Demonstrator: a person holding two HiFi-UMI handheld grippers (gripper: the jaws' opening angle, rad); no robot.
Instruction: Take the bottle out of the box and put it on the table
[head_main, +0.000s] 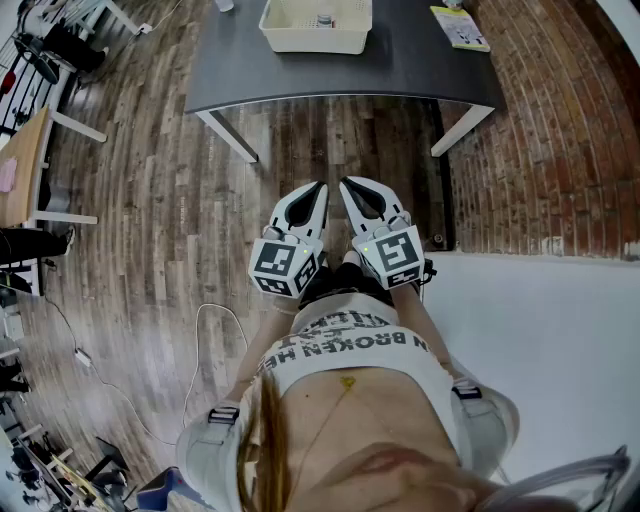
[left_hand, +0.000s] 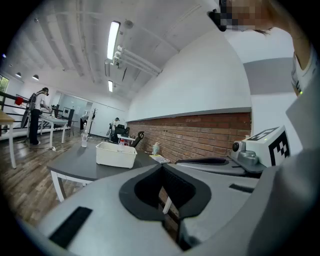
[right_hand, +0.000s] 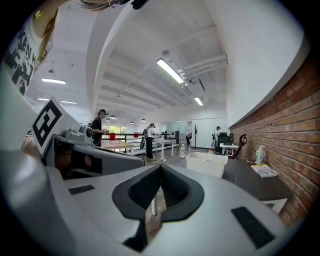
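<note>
A cream box (head_main: 315, 25) stands on the dark grey table (head_main: 400, 70) at the far side of the head view. The top of a small bottle (head_main: 323, 18) shows inside it; its red cap (right_hand: 211, 149) peeks above the rim in the right gripper view. My left gripper (head_main: 318, 188) and right gripper (head_main: 347, 184) hang side by side close to my body, over the wooden floor and well short of the table. Both point roughly level toward the table. Each pair of jaws meets at the tips with nothing between them. The box (left_hand: 116, 155) lies ahead of the left gripper (left_hand: 162, 165).
A clear bottle (right_hand: 182, 150) stands on the table's far left corner, a yellow booklet (head_main: 460, 27) and a small white container (right_hand: 259, 155) at its right end. A brick wall (head_main: 570, 130) runs along the right. Other tables and people stand far off at the left.
</note>
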